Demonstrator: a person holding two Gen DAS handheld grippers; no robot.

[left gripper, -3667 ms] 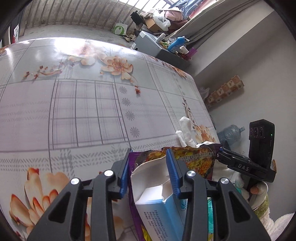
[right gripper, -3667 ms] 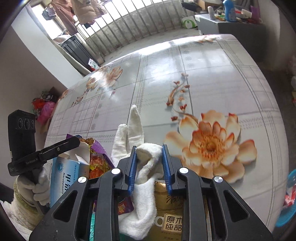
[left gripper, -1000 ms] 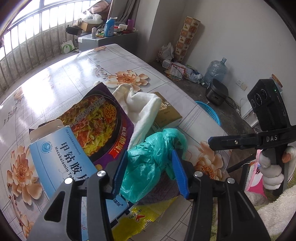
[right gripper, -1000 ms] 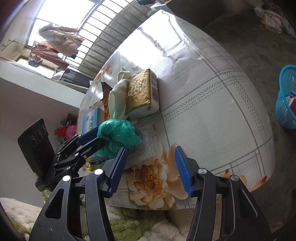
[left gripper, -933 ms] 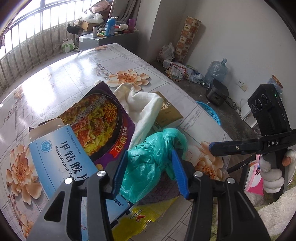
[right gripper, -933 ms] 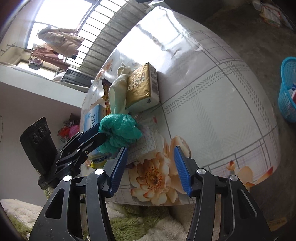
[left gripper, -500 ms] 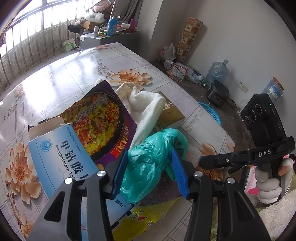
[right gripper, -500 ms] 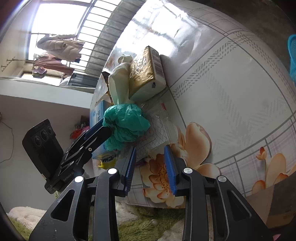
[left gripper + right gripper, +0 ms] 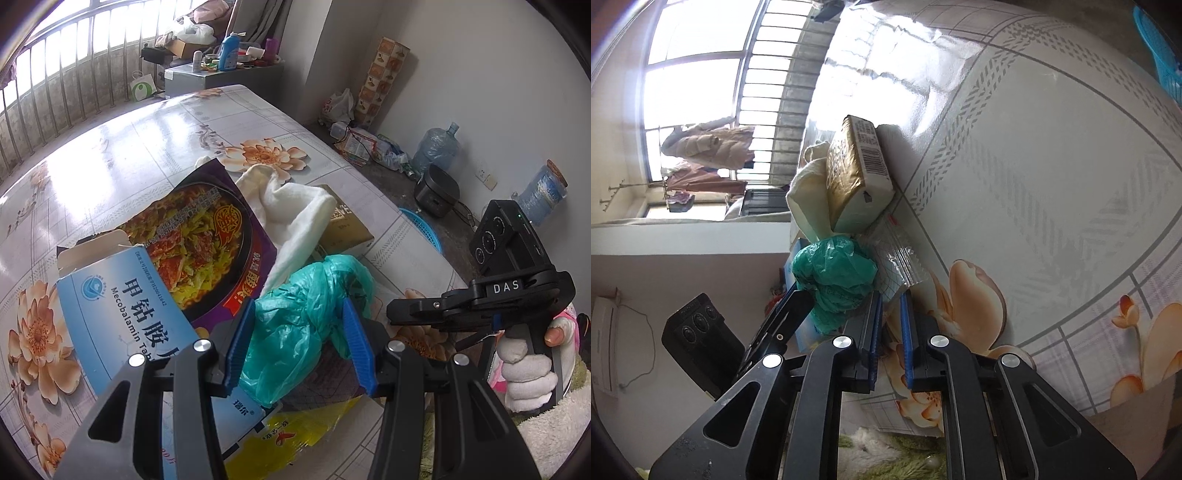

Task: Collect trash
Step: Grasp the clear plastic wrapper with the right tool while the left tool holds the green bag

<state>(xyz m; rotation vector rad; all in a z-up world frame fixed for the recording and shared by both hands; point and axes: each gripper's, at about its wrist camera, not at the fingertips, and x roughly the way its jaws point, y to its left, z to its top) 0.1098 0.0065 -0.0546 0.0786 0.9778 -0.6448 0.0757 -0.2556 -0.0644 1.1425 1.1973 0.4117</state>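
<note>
Left wrist view, left gripper (image 9: 299, 339) pitched down, clamped on green plastic bag (image 9: 306, 314), right gripper (image 9: 413, 314) at three o'clock, rolled sideways, jaws closing on nothing, clear wrapper (image 9: 901, 258) edge just beyond, hard to read.

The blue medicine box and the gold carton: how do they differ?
The blue medicine box lies at the near end of the heap, its end flap open; the gold carton lies at the far side, with no flap seen open. The box overlaps a purple food packet; a white cloth drapes over the carton. Both are cardboard and rest on the floral table.
</note>
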